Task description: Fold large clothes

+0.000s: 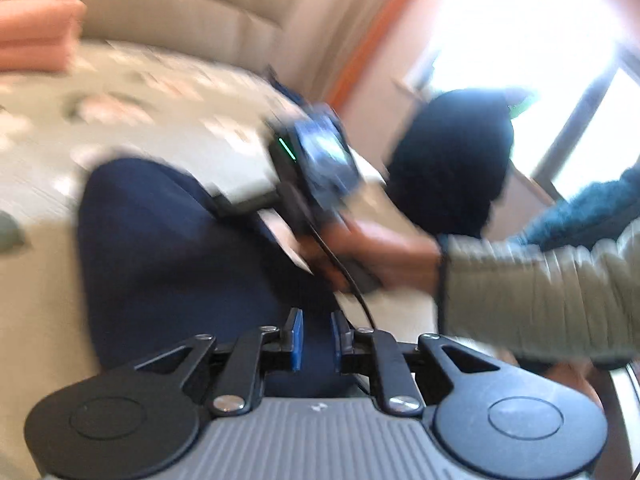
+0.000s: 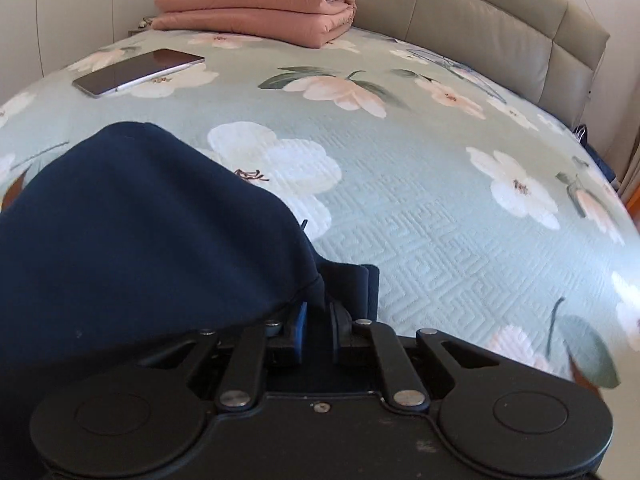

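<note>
A large navy garment (image 2: pixel 140 220) lies bunched on the floral bedspread (image 2: pixel 420 220) and drapes over the left half of the right wrist view. My right gripper (image 2: pixel 318 308) is shut on an edge of it, with a fold of cloth between the blue pads. The left wrist view is blurred by motion. There the navy garment (image 1: pixel 168 248) rises from the bed, and my left gripper (image 1: pixel 316 320) is shut on it, with cloth filling the narrow gap. Just beyond, a hand (image 1: pixel 380 256) in a grey-green sleeve holds the other tool's housing (image 1: pixel 324 156).
A phone (image 2: pixel 138 72) lies at the far left of the bed. A folded pink blanket (image 2: pixel 256 8) rests against the padded headboard (image 2: pixel 500 28). In the left wrist view a dark navy mass (image 1: pixel 452 160) stands by a bright window (image 1: pixel 540 60); teal fleece (image 1: pixel 592 208) shows at the right.
</note>
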### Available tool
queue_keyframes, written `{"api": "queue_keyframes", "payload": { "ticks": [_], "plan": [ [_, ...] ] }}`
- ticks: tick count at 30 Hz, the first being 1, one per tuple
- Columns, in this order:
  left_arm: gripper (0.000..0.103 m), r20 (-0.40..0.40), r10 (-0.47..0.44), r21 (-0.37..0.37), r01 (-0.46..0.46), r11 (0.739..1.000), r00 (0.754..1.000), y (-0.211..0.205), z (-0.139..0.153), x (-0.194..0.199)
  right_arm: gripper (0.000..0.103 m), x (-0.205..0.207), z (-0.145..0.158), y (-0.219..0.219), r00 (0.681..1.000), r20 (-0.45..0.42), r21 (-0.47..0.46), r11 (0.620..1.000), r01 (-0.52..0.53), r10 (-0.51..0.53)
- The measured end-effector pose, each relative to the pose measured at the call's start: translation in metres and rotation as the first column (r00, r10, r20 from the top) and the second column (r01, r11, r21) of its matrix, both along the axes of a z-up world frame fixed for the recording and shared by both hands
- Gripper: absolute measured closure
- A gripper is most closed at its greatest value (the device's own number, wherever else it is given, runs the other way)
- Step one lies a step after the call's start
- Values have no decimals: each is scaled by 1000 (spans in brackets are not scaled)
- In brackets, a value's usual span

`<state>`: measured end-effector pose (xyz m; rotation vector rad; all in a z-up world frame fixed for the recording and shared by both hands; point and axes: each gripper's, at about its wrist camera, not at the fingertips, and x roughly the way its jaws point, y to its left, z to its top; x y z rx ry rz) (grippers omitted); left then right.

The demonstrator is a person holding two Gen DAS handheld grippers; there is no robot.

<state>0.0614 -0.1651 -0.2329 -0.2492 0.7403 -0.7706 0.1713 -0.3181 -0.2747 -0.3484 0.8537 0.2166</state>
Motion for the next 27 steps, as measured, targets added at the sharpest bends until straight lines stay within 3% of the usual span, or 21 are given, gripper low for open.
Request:
{"api": "queue_keyframes", "payload": {
  "ticks": [3, 6, 8, 12, 13, 15, 16, 18, 19, 20, 23, 25, 26, 27],
  "plan": [
    [82, 5, 111, 9, -111, 994, 994, 21, -5, 19, 96, -9, 5, -10, 997, 22, 4, 998, 69, -69],
    [78, -116, 15, 57, -8, 998, 993, 10, -45, 42, 92, -34, 30, -20, 991, 56, 51, 992, 118, -121],
    [78, -107, -23, 73, 31, 997, 994, -1, -64, 36, 90, -58, 49, -25, 992, 79, 78, 993, 93, -99],
    [77, -89, -6, 101, 15, 995, 996, -10, -64, 23, 89, -100, 85, -14, 997, 76, 182, 983, -6, -8],
    [74, -91, 5, 92, 4, 996, 996, -12, -64, 20, 85, -106, 89, -7, 997, 75, 209, 977, -30, 14],
    [57, -73, 5, 106, 3, 994, 997, -16, -64, 16, 55, -108, 86, 14, 998, 43, 239, 969, -60, 51],
    [55, -50, -9, 136, 16, 991, 999, -23, -63, 12, 52, -107, 77, 26, 998, 25, 209, 976, -60, 56],
    [54, -11, -36, 214, 38, 976, 999, -40, -64, 7, 64, -103, 41, 39, 1000, -24, 102, 995, -16, 18],
    [54, -11, -45, 225, 46, 973, 999, -40, -63, 6, 71, -106, 25, 35, 999, -38, 93, 996, 1, 2],
    [56, -23, -48, 209, 52, 977, 999, -36, -64, 4, 79, -113, 15, 26, 1000, -29, 99, 995, 16, -13],
    [69, -71, -21, 133, 31, 991, 997, -18, -67, 0, 81, -143, 16, 11, 999, -4, 80, 996, 36, -36],
    [74, -104, -5, 82, 13, 997, 995, -4, -69, 1, 81, -158, 13, 2, 997, -51, 54, 996, 68, -66],
    [85, -141, 12, 38, -6, 999, 990, 4, -70, 4, 81, -165, 11, -6, 994, -82, 75, 994, 81, -75],
    [88, -197, 30, -20, -35, 999, 980, 15, -71, 7, 81, -171, 11, -12, 991, -107, 81, 993, 86, -78]
  ]
}}
